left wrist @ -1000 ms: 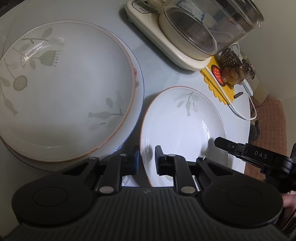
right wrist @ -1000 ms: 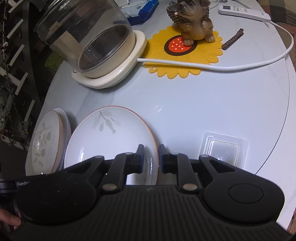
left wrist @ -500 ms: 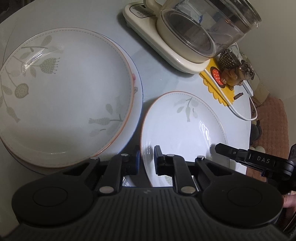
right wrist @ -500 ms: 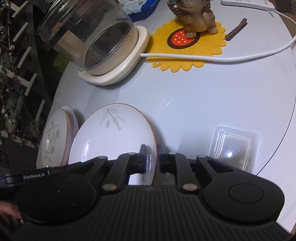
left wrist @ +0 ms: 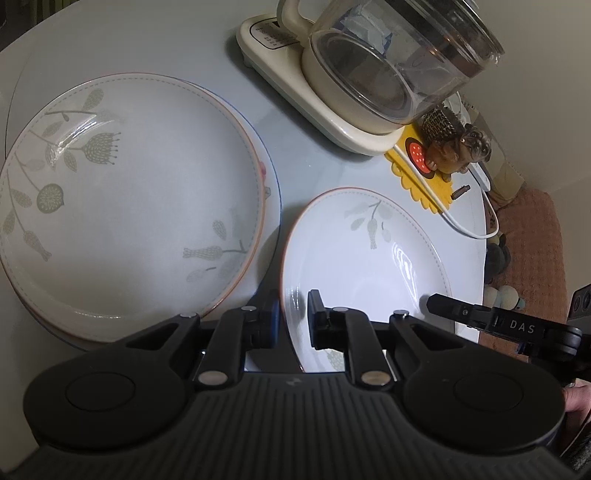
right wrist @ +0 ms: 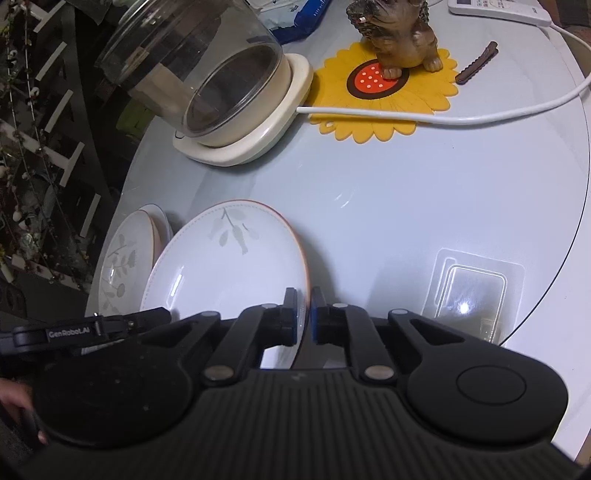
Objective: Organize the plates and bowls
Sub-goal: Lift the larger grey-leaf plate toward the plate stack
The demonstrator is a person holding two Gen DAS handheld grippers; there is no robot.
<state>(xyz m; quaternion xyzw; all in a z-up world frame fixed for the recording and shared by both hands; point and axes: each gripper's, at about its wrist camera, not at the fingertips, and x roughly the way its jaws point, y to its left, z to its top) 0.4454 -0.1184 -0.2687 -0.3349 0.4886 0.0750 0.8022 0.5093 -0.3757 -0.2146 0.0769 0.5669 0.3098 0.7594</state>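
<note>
A small white plate [left wrist: 362, 258] with an orange rim and a leaf print is held off the table, tilted. My left gripper [left wrist: 293, 314] is shut on its left rim. My right gripper [right wrist: 303, 314] is shut on its right rim; the plate also shows in the right wrist view [right wrist: 221, 266]. To the left, a large leaf-print plate [left wrist: 125, 192] lies on top of a blue-rimmed plate [left wrist: 272, 177]; that stack shows in the right wrist view [right wrist: 122, 258] too.
A glass kettle on a cream base [left wrist: 369, 74] stands at the back, also in the right wrist view [right wrist: 229, 85]. A yellow sunflower mat [right wrist: 388, 99] carries a dog figurine [right wrist: 399, 33]. A white cable [right wrist: 480, 114], a hair clip [right wrist: 476, 66] and a clear plastic tray [right wrist: 476, 291] lie on the table.
Both grippers have stayed shut on the small plate. It has lifted and tilted a little more, and both views have drawn back slightly from the table.
</note>
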